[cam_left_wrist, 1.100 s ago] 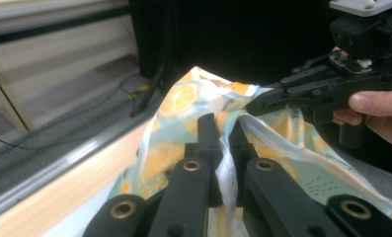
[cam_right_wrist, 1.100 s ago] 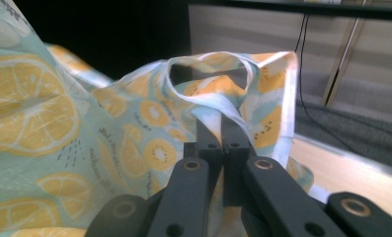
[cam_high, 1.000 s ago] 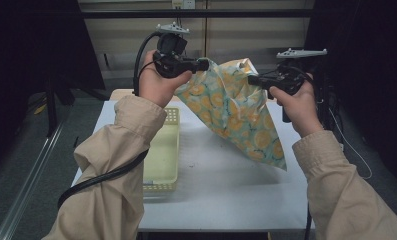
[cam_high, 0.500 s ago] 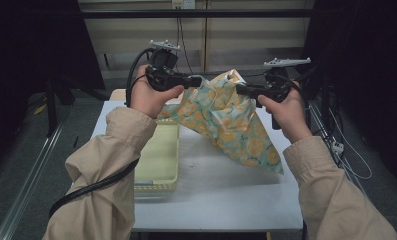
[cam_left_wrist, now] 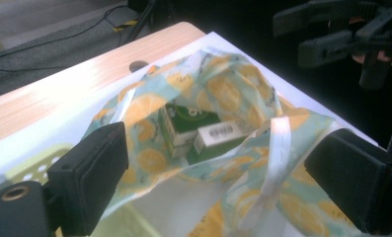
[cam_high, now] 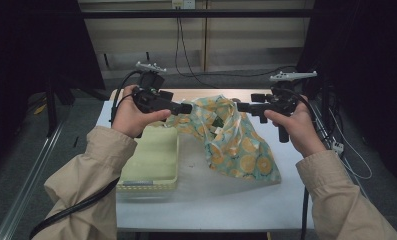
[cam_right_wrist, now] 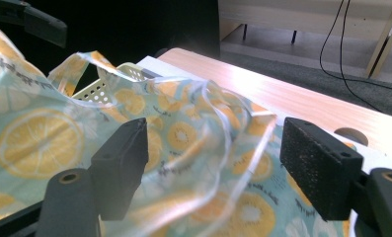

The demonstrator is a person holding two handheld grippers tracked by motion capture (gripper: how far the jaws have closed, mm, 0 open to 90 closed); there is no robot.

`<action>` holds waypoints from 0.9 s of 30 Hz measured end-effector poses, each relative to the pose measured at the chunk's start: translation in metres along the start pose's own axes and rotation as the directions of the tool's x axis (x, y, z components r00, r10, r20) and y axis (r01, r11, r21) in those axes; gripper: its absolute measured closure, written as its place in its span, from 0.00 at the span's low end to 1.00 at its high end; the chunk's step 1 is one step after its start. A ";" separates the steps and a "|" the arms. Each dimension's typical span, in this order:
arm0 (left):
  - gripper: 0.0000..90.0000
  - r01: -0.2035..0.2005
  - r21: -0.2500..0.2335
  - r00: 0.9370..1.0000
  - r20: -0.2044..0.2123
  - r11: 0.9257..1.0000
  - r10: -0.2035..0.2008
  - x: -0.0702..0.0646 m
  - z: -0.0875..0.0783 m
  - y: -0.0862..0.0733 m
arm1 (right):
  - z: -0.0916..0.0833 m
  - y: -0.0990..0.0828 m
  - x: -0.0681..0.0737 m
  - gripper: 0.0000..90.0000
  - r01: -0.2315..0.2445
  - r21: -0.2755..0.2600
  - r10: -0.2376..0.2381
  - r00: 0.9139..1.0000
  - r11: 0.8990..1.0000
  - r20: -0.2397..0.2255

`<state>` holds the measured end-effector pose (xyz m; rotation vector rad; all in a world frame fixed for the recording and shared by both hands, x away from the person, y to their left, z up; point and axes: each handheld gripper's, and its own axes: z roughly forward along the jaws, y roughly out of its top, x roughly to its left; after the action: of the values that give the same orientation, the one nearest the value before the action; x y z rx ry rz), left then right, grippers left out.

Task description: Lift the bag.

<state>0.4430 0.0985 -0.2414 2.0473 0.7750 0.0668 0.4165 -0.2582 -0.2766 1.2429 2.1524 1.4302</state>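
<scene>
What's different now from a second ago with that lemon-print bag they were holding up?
Both grippers have let go: the left gripper and right gripper have just opened their jaws, with the rim lying loose between them. The lemon-print bag, held up and stretched a second ago, has sunk and slumped onto the table, boxes inside. Both hands came down. The yellow basket stayed put.

Bag (cam_high: 236, 145) on table (cam_high: 206, 205), right of tray (cam_high: 151, 160), cartons (cam_left_wrist: 198, 131) inside bag

High overhead, two close tool views
</scene>
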 end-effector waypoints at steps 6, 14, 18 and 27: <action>0.06 -0.058 -0.012 0.998 0.012 0.998 0.058 0.004 -0.022 -0.025 | -0.014 -0.024 -0.005 0.25 0.023 -0.005 -0.022 1.000 1.000 0.009; 0.06 -0.084 0.004 0.996 0.017 0.996 0.084 0.012 -0.036 -0.081 | -0.023 -0.074 -0.008 0.23 0.050 0.019 -0.050 0.998 0.999 0.034; 0.07 -0.079 -0.006 0.997 -0.011 0.997 0.079 0.016 -0.038 -0.116 | -0.026 -0.099 -0.008 0.22 0.040 0.022 -0.041 0.998 0.999 0.037; 0.07 -0.047 -0.032 0.999 0.020 0.998 0.048 0.014 -0.046 -0.177 | -0.039 -0.151 -0.003 0.22 0.048 0.031 -0.050 0.996 0.998 0.070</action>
<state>0.3507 0.2080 -0.3562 2.0331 0.7085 0.0838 0.3182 -0.3061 -0.3875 1.2233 2.1490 1.3189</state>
